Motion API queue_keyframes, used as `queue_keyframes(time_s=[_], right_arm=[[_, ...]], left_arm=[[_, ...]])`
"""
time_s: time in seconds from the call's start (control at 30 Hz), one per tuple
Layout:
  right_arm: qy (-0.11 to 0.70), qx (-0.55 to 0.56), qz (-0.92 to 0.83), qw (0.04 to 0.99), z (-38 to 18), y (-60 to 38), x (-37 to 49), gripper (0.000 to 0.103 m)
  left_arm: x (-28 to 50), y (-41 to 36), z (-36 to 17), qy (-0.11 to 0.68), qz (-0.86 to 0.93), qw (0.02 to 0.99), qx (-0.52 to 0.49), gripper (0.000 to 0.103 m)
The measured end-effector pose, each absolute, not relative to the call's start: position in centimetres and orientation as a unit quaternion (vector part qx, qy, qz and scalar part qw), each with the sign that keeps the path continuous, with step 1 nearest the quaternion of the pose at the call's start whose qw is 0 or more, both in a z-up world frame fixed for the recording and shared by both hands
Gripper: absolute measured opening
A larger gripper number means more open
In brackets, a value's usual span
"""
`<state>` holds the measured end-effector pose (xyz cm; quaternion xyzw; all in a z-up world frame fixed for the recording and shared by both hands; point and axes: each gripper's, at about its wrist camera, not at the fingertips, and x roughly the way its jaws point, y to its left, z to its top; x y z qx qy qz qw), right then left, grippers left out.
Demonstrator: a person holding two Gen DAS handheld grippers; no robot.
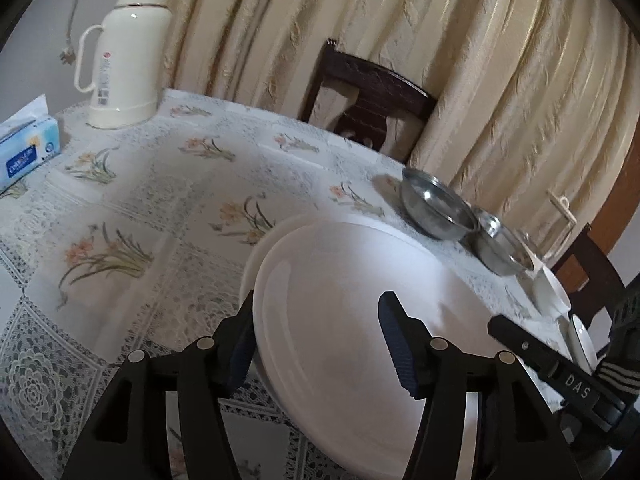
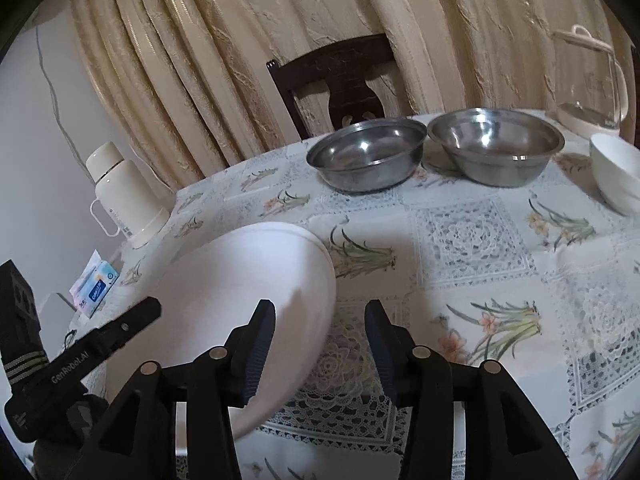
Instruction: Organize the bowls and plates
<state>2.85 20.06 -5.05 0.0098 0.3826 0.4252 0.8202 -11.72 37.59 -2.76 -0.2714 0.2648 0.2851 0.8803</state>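
A large white plate (image 1: 340, 300) lies tilted in front of me, over the rim of a second white plate (image 1: 256, 252). My left gripper (image 1: 318, 332) is open and straddles its near rim: the left finger sits behind the rim and the right finger over the plate's face. In the right wrist view the same plate (image 2: 240, 292) slants at the lower left. My right gripper (image 2: 320, 320) is open just right of it, above the tablecloth, holding nothing. Two steel bowls (image 2: 366, 156) (image 2: 496, 148) and a white bowl (image 2: 616, 172) stand at the table's far side.
A cream thermos (image 1: 124, 52) and a tissue pack (image 1: 28, 152) stand at the far left of the flowered tablecloth (image 1: 120, 208). A glass kettle (image 2: 588, 80) is at the back right. A dark chair (image 2: 340, 80) and curtains lie beyond the table.
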Motion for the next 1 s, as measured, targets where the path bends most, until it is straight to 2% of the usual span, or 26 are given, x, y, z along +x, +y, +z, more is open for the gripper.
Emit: queue_keyframes(time_s=[0.47,0.7,1.0], right_arm=[[0.403,0.035,0.417,0.814,-5.9,19.4,3.5,0.051],[0.409,0.044,0.412,0.813,-6.1,19.1,3.8,0.052],[0.413,0.052,0.408,0.813,-6.2,18.9,4.0,0.054]], left_arm=[[-11.7,37.1,-2.5,0.265,0.313,0.88,-0.24,0.064],[-12.3,36.4,-1.3,0.232,0.342,0.889,-0.198,0.071],[-12.2,36.3,-1.4,0.239,0.339,0.888,-0.198,0.072]])
